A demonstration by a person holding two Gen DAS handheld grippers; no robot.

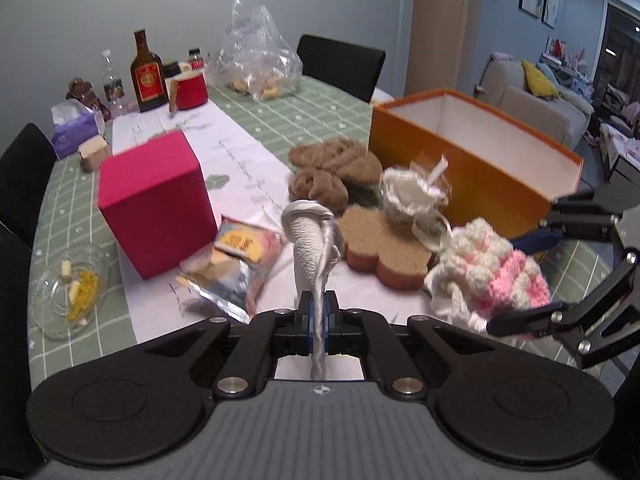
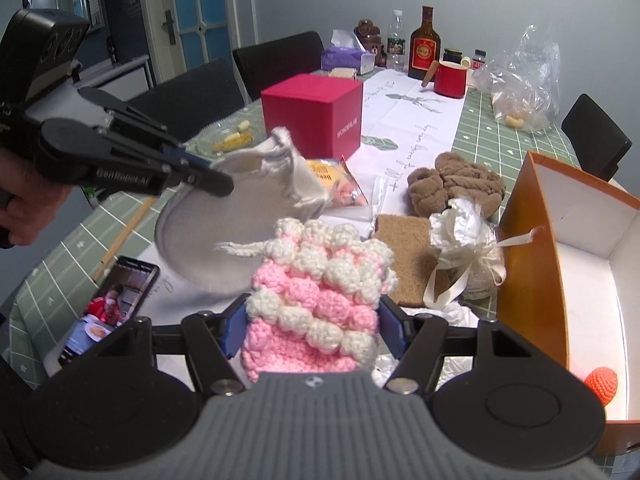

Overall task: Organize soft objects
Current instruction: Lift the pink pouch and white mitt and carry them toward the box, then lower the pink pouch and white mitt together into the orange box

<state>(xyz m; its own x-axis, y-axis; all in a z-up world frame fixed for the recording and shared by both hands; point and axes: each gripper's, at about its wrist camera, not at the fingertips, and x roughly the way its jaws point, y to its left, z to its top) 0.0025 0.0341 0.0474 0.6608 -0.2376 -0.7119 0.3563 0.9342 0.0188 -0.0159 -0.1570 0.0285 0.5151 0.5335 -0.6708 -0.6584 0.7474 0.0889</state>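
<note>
**Over the table, both hand-held grippers carry soft things**

Above the green checked table (image 1: 328,108), the left hand-held gripper (image 1: 319,312) is clamped tight on the thin edge of a white cloth pad (image 1: 310,248). In the left wrist view the pad stands up edge-on from between the blue pads; in the right wrist view its broad round face (image 2: 224,232) hangs off the table, tilted, with a ruffled rim at the top.

The right hand-held gripper (image 2: 312,332) grips a pink and cream crocheted pouch (image 2: 320,296) across its width, both fingers pressed against its sides. A cream drawstring trails from the pouch's top toward the left.

An orange box (image 2: 532,280) with a white inside stands to the right, and a small orange knitted thing (image 2: 602,384) lies in its near corner. On the table beside the box are a brown fluffy cloth (image 1: 336,168), a flower-shaped sponge (image 1: 380,244) and a cream gauze bag (image 2: 464,248) tied with ribbon. A red cube box (image 1: 156,200) stands left of these, with a snack packet (image 1: 236,256) against it. A phone (image 2: 108,308) lies near the table's front edge, its screen lit. A person's hand (image 2: 24,212) holds the left tool.
</note>
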